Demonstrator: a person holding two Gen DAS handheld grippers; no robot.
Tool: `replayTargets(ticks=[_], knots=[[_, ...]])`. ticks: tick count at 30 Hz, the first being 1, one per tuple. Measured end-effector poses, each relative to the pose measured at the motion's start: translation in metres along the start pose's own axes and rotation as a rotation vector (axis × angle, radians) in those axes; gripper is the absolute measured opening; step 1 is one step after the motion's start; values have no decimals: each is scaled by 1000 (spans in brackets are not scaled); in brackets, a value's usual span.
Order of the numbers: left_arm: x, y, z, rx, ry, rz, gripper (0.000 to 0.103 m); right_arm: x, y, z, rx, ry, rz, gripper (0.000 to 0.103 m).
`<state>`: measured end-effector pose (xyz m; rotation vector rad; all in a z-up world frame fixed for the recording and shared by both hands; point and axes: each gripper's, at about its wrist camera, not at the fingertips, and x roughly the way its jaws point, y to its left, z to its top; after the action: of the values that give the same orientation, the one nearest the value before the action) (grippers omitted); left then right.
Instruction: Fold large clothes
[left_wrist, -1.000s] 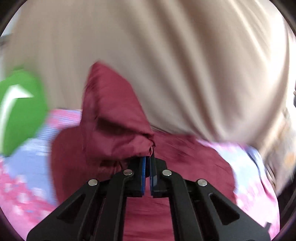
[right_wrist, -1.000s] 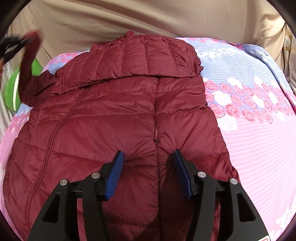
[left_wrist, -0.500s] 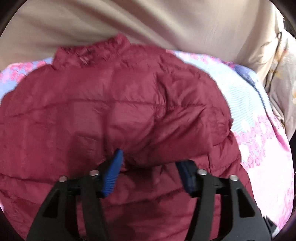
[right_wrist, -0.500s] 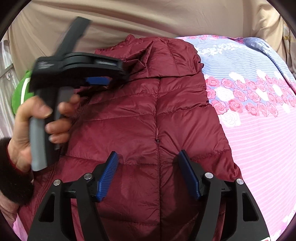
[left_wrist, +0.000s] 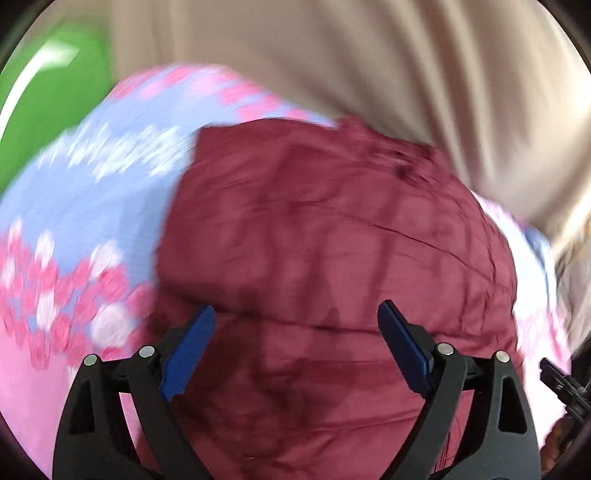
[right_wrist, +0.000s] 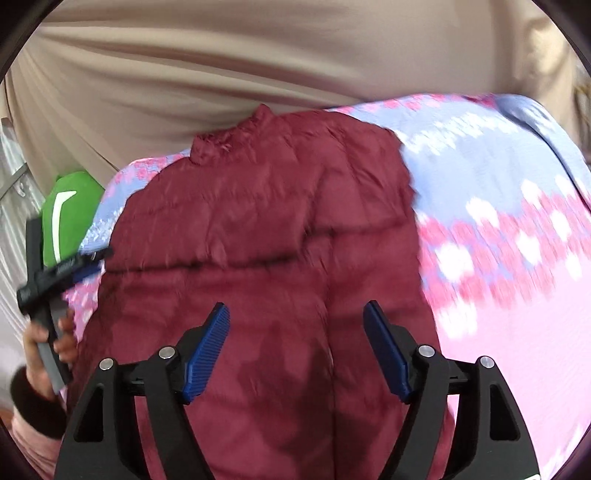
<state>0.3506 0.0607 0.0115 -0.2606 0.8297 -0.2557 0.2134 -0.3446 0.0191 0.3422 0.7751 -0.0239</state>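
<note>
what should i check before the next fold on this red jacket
1. left gripper clear of fabric: ok, its jaws have just been opening and nothing is pinched.
2. right gripper clear: ok, its jaws have just been opening, nothing between the pads.
3. jacket lying on the floral bedsheet: ok.
4. Sleeves folded in: ok, none stick out.
5. Collar flat: cannot tell, blurred.
6. Hem edge within reach: cannot tell, hidden below the grippers.

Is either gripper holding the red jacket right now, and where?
Nothing is held. The left gripper and right gripper are open above the jacket, jaws just widening.
</note>
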Motion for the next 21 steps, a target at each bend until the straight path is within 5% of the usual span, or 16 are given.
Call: replayTargets(ticks=[3, 8, 10, 12, 14, 18, 21], knots=[[1, 29, -1, -106, 23, -46, 87, 32, 3, 29, 20, 20, -31, 73], [10, 39, -5, -133, 56, -87, 87, 88, -10, 51, 183, 92, 54, 72], [15, 34, -5, -129, 62, -98, 87, 106, -10, 55, 224, 112, 61, 50], [24, 28, -1, -102, 59, -64, 81, 115, 0, 64, 179, 121, 30, 6], [34, 26, 3, -83, 67, -27, 63, 98, 21, 82, 96, 31, 17, 4], [48, 30, 9, -87, 52, 36, 58, 24, 59, 113, -66, -281, 49, 4], [57, 24, 8, -45, 31, 99, 57, 36, 48, 119, -85, -277, -36, 4]])
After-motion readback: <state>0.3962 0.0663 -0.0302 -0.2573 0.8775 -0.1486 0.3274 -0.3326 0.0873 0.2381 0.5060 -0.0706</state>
